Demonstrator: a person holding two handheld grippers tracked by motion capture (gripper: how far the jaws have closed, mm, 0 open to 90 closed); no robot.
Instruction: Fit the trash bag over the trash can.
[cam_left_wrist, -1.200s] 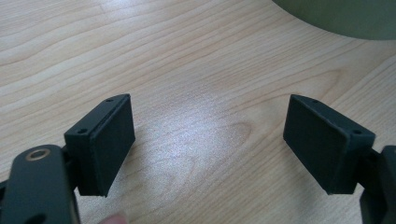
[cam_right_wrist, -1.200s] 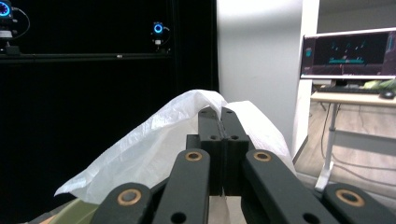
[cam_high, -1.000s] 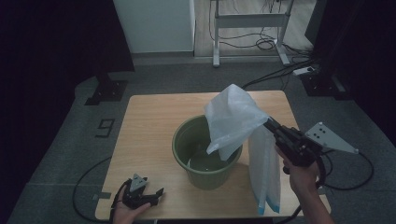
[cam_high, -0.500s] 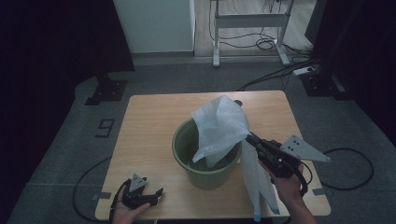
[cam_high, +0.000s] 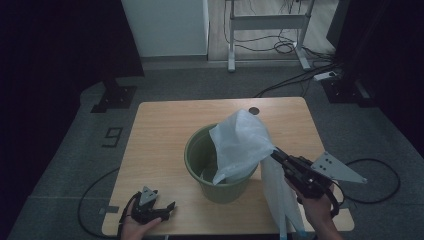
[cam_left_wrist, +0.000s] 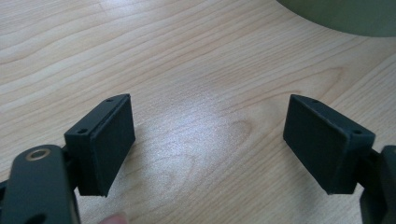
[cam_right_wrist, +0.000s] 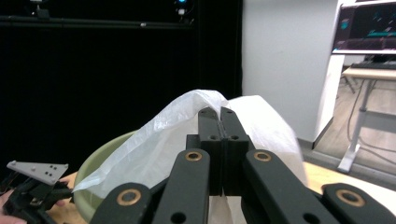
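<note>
While the right gripper (cam_high: 274, 152) clamps the white bag (cam_high: 240, 145) over the green bin (cam_high: 220, 187), the left gripper (cam_high: 159, 207), jaws wide, rests on the table (cam_high: 160, 130).

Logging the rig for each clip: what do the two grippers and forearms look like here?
Both are black handheld tools. The left gripper has two flat rectangular black pads on hinged links with brass-coloured pivots. The right gripper carries a grey three-cornered plate dotted with small holes. A black cable trails from each. No sleeves show on the forearms.
</note>
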